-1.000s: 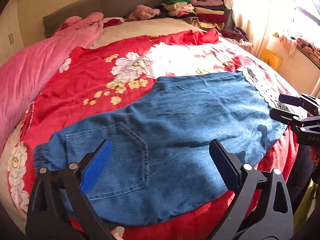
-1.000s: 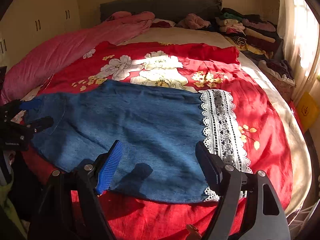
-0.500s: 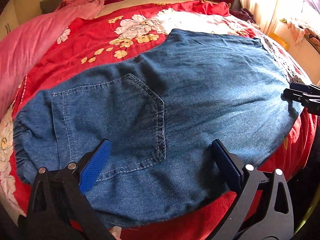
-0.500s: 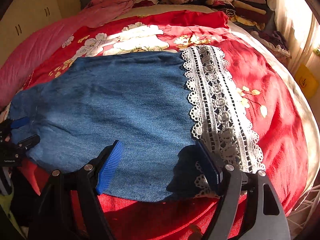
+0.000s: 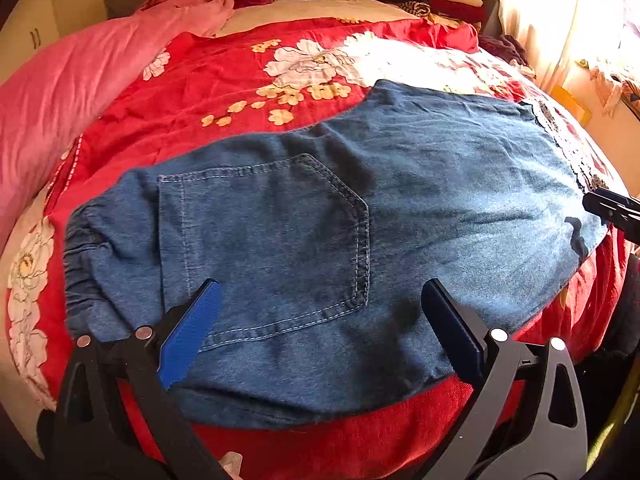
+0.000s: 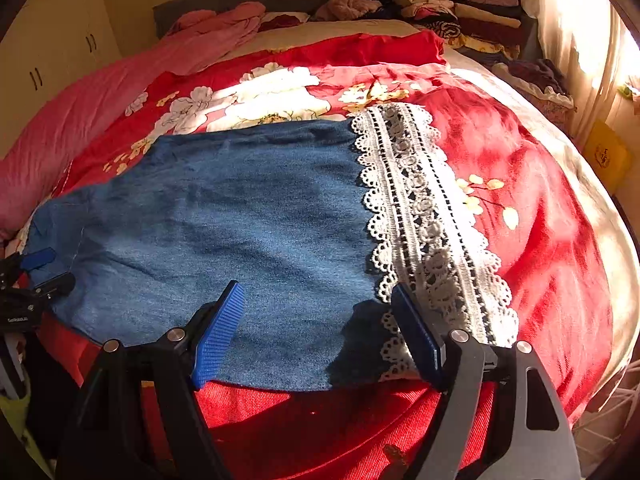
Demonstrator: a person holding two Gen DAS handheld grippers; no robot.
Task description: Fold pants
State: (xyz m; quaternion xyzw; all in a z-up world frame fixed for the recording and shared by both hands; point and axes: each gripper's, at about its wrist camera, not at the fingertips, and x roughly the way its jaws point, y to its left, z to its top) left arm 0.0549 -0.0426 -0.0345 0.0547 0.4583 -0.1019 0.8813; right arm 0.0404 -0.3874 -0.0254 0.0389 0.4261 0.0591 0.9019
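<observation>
Blue denim pants (image 5: 400, 200) lie flat across the bed, back pocket (image 5: 272, 240) up and elastic waistband (image 5: 84, 264) at the left. A white lace hem (image 6: 424, 216) ends the leg at the right. My left gripper (image 5: 320, 292) hangs open over the pocket area near the pants' near edge, with nothing pinched. My right gripper (image 6: 318, 292) hovers over the near edge beside the lace; its jaws are opening, with denim below them and nothing held. Each gripper shows at the edge of the other's view: the right gripper (image 5: 612, 210), the left gripper (image 6: 40, 276).
The pants rest on a red floral bedspread (image 5: 240, 80). A pink duvet (image 5: 60, 92) runs along the left side. Folded clothes (image 6: 460, 8) are stacked at the headboard's right. A curtain (image 6: 580, 40) and a wardrobe (image 6: 52, 52) flank the bed.
Both grippers have come lower and closer to the pants' near edge, and each has rolled a little. The pants lie as before.
</observation>
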